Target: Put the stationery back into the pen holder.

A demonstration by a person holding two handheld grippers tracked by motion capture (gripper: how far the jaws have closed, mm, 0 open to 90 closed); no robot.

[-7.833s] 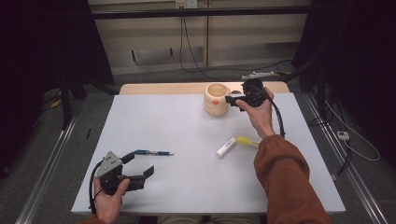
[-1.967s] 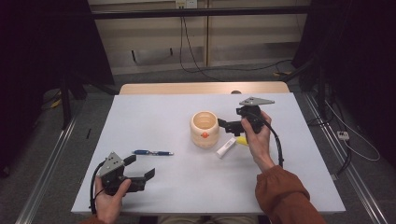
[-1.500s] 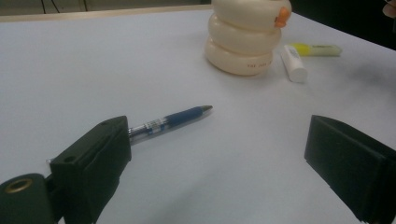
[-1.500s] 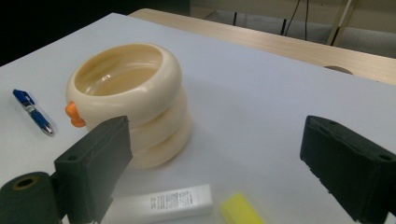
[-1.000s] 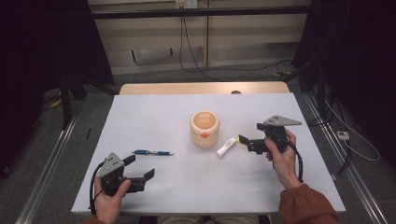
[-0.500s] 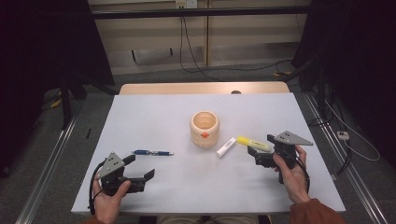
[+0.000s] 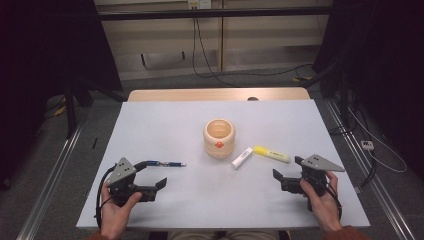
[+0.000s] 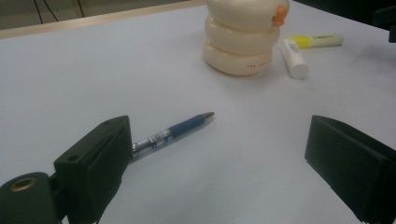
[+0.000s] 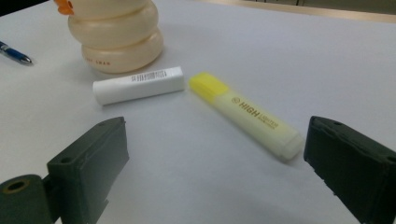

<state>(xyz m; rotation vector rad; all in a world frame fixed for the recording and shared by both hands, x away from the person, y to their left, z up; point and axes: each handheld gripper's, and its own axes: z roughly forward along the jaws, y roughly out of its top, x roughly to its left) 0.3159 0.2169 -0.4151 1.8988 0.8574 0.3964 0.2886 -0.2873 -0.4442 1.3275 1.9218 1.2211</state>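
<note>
Readable print on the things lying on the surface

The yellow highlighter (image 9: 249, 114) carries "HIGH" in dark capitals along its barrel, after a small round logo; smaller letters follow and are too small to read. The white tube (image 9: 137, 84) bears a barcode-like strip of fine print that cannot be made out. The cream holder (image 8: 239, 39) has small reddish lettering on its lowest ring, illegible.

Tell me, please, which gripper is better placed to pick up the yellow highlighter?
Right. The right gripper is open and aimed at the yellow highlighter; the left gripper sits across the table beside the blue pen.
</note>
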